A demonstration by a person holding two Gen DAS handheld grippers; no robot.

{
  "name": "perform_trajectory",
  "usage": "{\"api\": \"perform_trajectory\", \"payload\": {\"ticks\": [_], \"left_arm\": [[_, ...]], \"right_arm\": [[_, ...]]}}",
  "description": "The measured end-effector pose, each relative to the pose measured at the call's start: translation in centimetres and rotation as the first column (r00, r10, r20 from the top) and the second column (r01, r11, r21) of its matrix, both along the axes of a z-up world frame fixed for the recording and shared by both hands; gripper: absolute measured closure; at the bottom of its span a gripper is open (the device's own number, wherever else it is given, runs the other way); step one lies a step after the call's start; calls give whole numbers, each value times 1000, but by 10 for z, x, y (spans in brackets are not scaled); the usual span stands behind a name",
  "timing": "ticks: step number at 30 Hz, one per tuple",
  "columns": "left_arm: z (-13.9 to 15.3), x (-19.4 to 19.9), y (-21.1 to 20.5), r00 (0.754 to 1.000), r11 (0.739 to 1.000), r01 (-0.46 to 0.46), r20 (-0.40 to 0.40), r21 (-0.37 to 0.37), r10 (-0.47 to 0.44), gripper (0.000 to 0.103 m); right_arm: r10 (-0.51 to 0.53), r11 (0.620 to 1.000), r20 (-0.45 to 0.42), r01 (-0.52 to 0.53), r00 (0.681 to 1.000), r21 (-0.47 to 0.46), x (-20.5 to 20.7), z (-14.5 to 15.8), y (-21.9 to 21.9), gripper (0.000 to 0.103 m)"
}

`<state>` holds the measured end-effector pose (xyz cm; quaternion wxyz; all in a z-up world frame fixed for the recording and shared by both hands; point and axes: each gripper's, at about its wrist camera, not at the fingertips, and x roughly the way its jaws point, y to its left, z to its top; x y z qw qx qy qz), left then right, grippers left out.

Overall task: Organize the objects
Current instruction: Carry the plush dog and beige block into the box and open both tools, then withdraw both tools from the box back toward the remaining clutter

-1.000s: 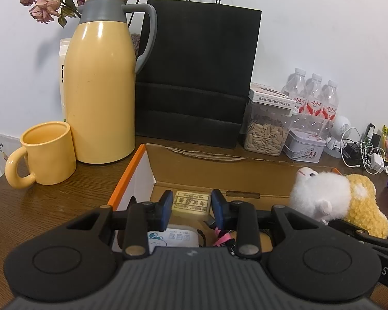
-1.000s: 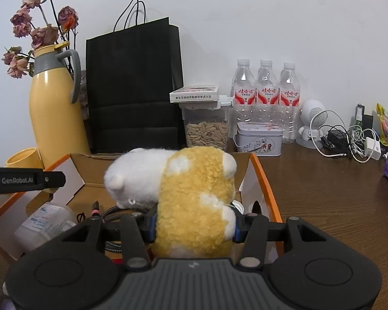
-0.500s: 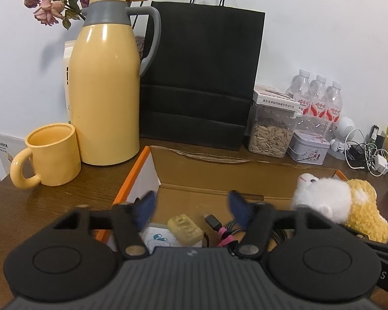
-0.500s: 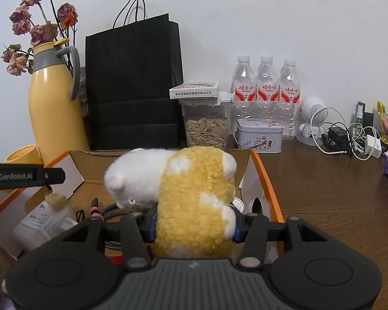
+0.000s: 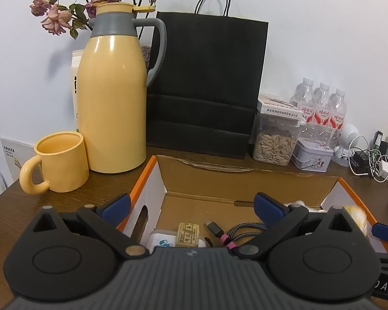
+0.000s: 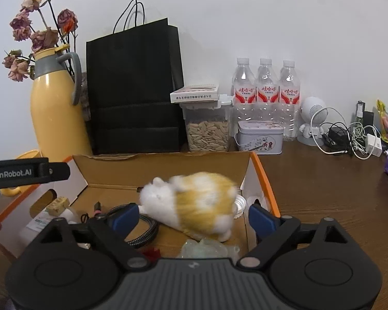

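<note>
Plush toy (image 6: 201, 204) in box (image 6: 263, 178), free between opening right tool (image 6: 192, 217) jaws

Count on the counter (image 6: 323, 193): three water bottles (image 6: 265, 90) in a row. One yellow thermos (image 5: 112, 98). One yellow mug (image 5: 59, 162). One black paper bag (image 5: 207, 85). One clear container of seeds (image 6: 207, 129), one small flat box (image 6: 195, 93) on its lid. One tin (image 6: 260, 139). One cardboard box (image 5: 219, 180), open. Inside: one plush toy (image 6: 194, 204), one braided cable (image 5: 243, 230), one small tan block (image 5: 187, 233), one white bottle (image 6: 38, 223).
</note>
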<state>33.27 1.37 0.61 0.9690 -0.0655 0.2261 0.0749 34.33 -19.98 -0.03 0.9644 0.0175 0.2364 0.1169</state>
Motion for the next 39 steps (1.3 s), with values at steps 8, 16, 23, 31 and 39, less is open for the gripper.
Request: {"api": "perform_trajectory", "payload": {"ticks": [8, 16, 23, 31, 39], "left_arm": [[13, -22, -6, 999, 1000, 8, 31, 8, -9, 0], [19, -55, -3, 999, 1000, -1, 38, 27, 0, 0], [19, -90, 9, 1000, 1000, -9, 27, 25, 9, 0], [18, -131, 21, 1000, 999, -16, -5, 44, 16, 0], [8, -174, 27, 1000, 999, 7, -29, 50, -6, 0]], "right_arm": [[12, 1000, 46, -12, 999, 1, -17, 15, 0, 0], [55, 998, 81, -54, 995, -16, -49, 31, -1, 0], [77, 997, 83, -74, 994, -37, -87, 35, -10, 0], [115, 990, 62, -109, 991, -86, -132, 33, -18, 0], [142, 984, 9, -140, 990, -112, -175, 19, -29, 0]]}}
